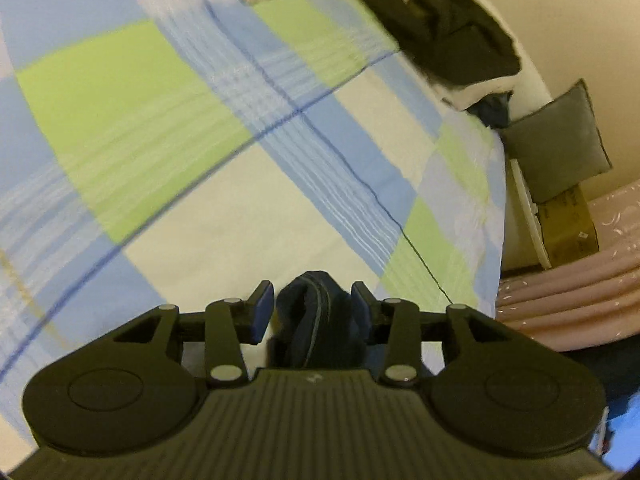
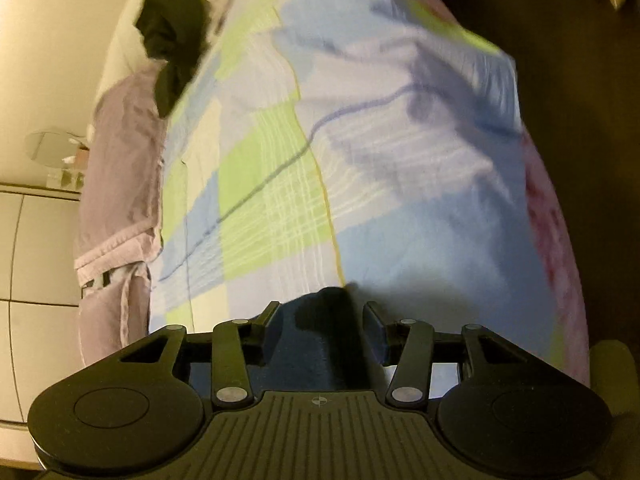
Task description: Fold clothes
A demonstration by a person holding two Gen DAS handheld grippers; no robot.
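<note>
Left wrist view: left hand-held gripper (image 1: 312, 306) over checked bedspread (image 1: 168, 120); dark navy garment (image 1: 316, 320) bunched between the fingers, touching the right pad, gap at the left pad; cannot tell whether gripped. Black clothing (image 1: 444, 28) heaped at far bed edge, grey cushion (image 1: 560, 148) beyond.

Right wrist view: right hand-held gripper (image 2: 320, 324) jaws apart, dark navy garment (image 2: 320, 320) between them, pads clear of it. Lilac cloth (image 2: 120, 152) along bedspread's left edge.
</note>
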